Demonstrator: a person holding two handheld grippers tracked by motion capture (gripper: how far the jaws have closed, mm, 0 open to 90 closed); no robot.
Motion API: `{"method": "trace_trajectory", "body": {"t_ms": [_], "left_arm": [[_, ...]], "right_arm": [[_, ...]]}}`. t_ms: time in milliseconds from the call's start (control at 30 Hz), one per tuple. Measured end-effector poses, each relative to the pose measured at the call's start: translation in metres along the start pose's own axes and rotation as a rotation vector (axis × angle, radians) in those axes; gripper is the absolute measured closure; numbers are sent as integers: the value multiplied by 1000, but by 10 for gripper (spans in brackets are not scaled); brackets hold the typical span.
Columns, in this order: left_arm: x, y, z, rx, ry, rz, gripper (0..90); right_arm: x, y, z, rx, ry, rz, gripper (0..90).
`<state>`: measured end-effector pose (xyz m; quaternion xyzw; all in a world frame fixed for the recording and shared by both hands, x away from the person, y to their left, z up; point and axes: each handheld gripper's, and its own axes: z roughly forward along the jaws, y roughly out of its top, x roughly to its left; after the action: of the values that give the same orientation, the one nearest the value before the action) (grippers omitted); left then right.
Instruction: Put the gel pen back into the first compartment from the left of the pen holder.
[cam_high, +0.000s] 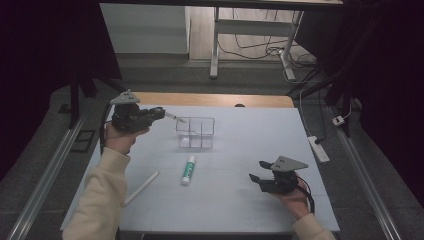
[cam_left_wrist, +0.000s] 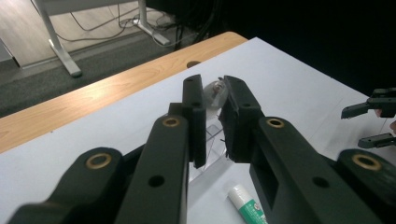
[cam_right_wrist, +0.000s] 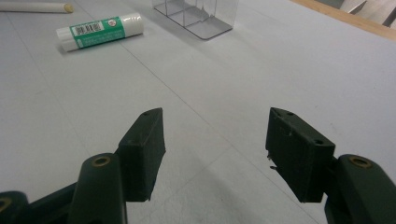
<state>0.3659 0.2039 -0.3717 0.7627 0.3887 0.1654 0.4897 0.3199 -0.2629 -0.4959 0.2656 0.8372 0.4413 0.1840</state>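
Observation:
My left gripper is raised over the back left of the table, shut on a slim, pale, pen-like object. The object's far end reaches the top of a clear divided organizer. A green-and-white glue stick lies just in front of the organizer. A white stick lies to its left. My right gripper stands open low at the front right, nothing between its jaws.
A white mat covers the table, with a strip of bare wood along the far edge. A power strip lies off the right side. Metal rails flank the table, and desk legs with cables stand beyond it.

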Motion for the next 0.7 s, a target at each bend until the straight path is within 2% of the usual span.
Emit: {"method": "trace_trajectory", "body": {"t_ms": [167, 400, 700], "left_arm": [[2, 6, 11, 41, 9, 6, 799], [7, 5, 30, 112, 20, 3, 799], [3, 4, 47, 165, 31, 17, 795]], "right_arm": [[0, 0, 0, 4, -5, -3, 372], [0, -1, 1, 11, -7, 1, 371], [0, -1, 2, 14, -3, -6, 369]]}}
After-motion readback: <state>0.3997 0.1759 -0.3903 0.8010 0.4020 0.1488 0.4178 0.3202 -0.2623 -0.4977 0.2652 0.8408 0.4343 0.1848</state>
